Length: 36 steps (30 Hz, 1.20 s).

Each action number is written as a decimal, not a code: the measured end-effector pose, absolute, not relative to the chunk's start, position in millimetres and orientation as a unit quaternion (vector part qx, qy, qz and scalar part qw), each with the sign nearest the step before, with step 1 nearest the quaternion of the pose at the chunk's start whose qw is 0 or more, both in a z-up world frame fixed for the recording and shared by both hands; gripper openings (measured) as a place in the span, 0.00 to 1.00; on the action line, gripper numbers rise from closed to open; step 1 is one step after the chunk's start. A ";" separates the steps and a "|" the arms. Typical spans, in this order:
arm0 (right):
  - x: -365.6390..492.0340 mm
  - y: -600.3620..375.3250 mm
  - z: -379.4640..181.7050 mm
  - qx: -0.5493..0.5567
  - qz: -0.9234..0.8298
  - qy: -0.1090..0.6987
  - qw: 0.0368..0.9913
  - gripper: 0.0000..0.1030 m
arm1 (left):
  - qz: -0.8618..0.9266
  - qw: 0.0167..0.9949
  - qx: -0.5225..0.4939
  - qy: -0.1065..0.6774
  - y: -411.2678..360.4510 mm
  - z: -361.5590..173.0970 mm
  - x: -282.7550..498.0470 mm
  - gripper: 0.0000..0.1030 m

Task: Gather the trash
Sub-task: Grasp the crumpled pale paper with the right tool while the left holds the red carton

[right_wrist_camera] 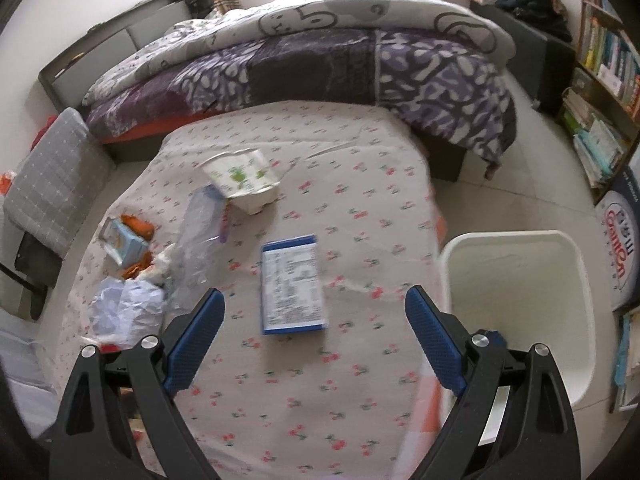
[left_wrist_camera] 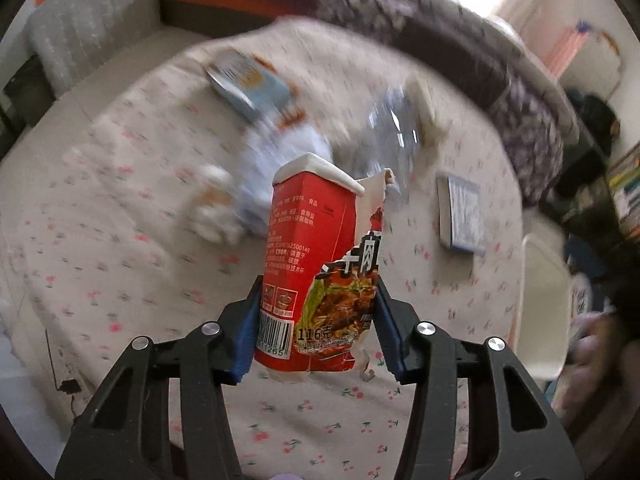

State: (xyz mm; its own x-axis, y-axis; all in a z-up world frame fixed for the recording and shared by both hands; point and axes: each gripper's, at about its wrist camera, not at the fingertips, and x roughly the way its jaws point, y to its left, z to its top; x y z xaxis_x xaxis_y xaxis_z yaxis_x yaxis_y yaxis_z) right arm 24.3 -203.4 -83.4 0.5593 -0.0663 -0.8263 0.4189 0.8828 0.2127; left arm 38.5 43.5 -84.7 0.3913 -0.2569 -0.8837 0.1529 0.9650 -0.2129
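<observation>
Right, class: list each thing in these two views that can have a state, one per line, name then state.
left gripper: jaws shut on the red noodle box
red noodle box: held upright, wrapper torn
right gripper: jaws open, holding nothing
white bin: open-topped, looks empty as far as shown
blue box: lying flat on the cloth
clear plastic bottle: on its side, crushed
white cup: tipped over
white paper: crumpled

Open cloth [right_wrist_camera: 320,380] lies ahead of the right gripper [right_wrist_camera: 314,336], only the blue box [right_wrist_camera: 292,286] in its lane. Trash crowds the left: crumpled paper [right_wrist_camera: 124,312], clear bottle [right_wrist_camera: 196,248], white tub [right_wrist_camera: 244,180]. The bin [right_wrist_camera: 516,304] gapes unobstructed at the right edge.
</observation>
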 end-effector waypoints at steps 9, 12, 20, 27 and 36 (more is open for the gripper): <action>53.5 -96.1 -105.4 0.195 -0.032 0.475 0.858 0.87 | -0.051 0.873 -0.152 0.460 140.0 -24.4 37.0 0.47; 66.4 -62.7 -117.7 0.196 -0.022 0.487 0.851 0.87 | -0.046 0.869 -0.183 0.457 161.5 -18.3 36.7 0.47; 105.9 -26.0 -130.3 0.201 -0.044 0.502 0.840 0.87 | -0.047 0.864 -0.202 0.459 191.2 -12.5 31.9 0.48; 130.5 -19.6 -159.3 0.226 -0.038 0.533 0.814 0.86 | -0.045 0.862 -0.196 0.466 196.1 -16.6 29.7 0.48; 136.3 -26.5 -169.0 0.247 0.012 0.516 0.820 0.44 | -0.030 0.863 -0.192 0.466 202.8 -21.5 31.4 0.48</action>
State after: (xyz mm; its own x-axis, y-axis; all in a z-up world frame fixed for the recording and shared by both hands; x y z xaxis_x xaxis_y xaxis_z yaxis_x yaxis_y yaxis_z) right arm 136.3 -26.5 -169.0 0.4668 0.2751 -0.8405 0.2350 0.8776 0.4178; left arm 31.4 202.8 -21.5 0.5645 -0.2318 -0.7922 -0.1268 0.9241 -0.3606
